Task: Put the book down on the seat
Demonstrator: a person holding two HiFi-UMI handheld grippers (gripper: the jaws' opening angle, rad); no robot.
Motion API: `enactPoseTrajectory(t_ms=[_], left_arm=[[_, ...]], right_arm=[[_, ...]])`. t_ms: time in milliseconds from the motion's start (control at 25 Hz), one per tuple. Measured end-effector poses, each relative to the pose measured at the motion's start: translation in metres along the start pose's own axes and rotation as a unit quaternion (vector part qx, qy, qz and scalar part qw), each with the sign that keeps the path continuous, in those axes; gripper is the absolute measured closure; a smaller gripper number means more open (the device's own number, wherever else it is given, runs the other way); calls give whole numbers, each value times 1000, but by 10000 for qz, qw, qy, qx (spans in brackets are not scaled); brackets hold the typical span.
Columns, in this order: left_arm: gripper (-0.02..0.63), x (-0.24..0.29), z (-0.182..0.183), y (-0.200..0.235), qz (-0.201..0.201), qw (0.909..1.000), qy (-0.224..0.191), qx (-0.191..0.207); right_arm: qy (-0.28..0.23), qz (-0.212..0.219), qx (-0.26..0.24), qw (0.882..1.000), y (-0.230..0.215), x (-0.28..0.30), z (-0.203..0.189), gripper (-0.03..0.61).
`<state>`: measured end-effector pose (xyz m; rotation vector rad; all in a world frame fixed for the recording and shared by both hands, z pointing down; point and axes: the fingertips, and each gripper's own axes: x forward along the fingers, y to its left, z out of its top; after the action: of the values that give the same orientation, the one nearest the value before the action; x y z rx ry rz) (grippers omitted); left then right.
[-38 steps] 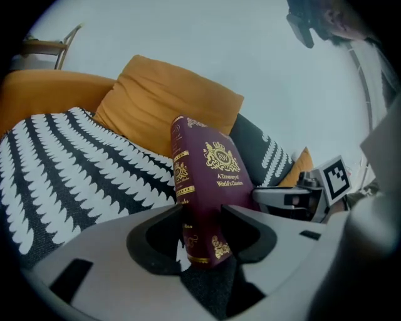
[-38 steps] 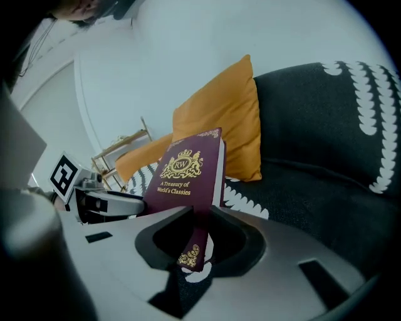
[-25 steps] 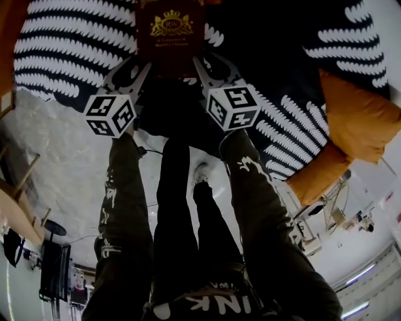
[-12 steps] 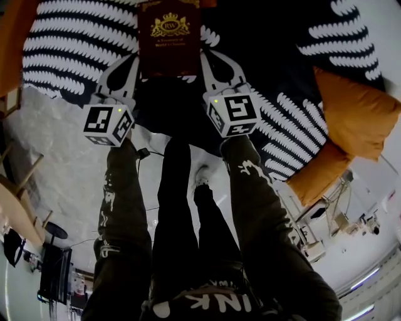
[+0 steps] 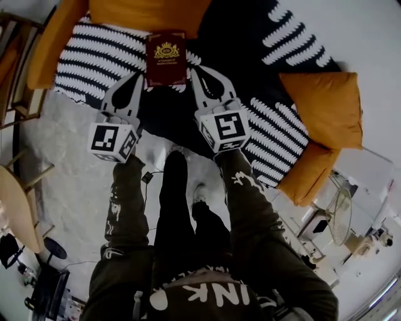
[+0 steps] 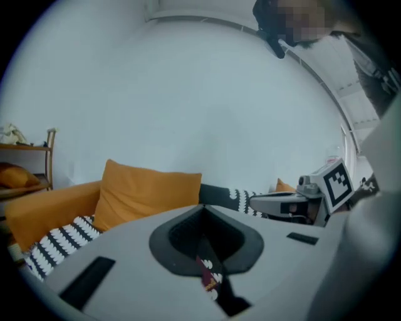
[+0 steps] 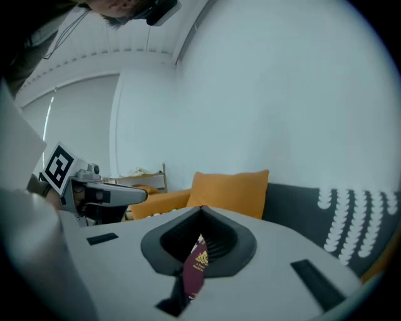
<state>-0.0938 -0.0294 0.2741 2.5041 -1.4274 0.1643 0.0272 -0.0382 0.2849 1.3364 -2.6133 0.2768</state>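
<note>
A maroon book (image 5: 166, 58) with a gold crest lies flat on the black-and-white striped blanket (image 5: 94, 56) that covers the seat. My left gripper (image 5: 145, 76) is shut, its tip beside the book's near left corner. My right gripper (image 5: 190, 69) is also shut, its tip against the near right corner. In the left gripper view the jaws (image 6: 202, 208) meet, and only a maroon sliver of the book (image 6: 207, 276) shows through the gap below them. The right gripper view has the closed jaws (image 7: 201, 210) with the book (image 7: 196, 266) seen through the opening beyond them.
Orange cushions line the seat's back (image 5: 147, 12) and right end (image 5: 322, 106). A wooden shelf (image 5: 19, 94) and a round table (image 5: 15, 207) stand at the left. The person's legs (image 5: 175, 207) are on the pale floor, and a glass side table (image 5: 338, 216) is at the right.
The left gripper's fingers, spread beside the book a second ago, have come together. The head view has pulled back, so the book looks smaller and more of the sofa shows.
</note>
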Motion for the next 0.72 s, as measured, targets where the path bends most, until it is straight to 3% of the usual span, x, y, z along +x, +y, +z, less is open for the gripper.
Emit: enactPoseTrajectory(t_ms=[240,400,560,720], left_arm=[[611,-103,124,-86,158,9969,-616,460],[611,-182,192,-169,77,9941,-844,672],[611,-256,239,-258,-47,9908,-977,933],[611,-316,259,-316,-81,9888,-1090,1011]], right_arm=[[-759,107,-251,9967,48,-125,129,568],[-1068,170,-338,9936,91,-227,195,568],[-1384,270,-416,9891,128,-324,245,568],[-1582,344,-536,9853,161,-397,272,568]])
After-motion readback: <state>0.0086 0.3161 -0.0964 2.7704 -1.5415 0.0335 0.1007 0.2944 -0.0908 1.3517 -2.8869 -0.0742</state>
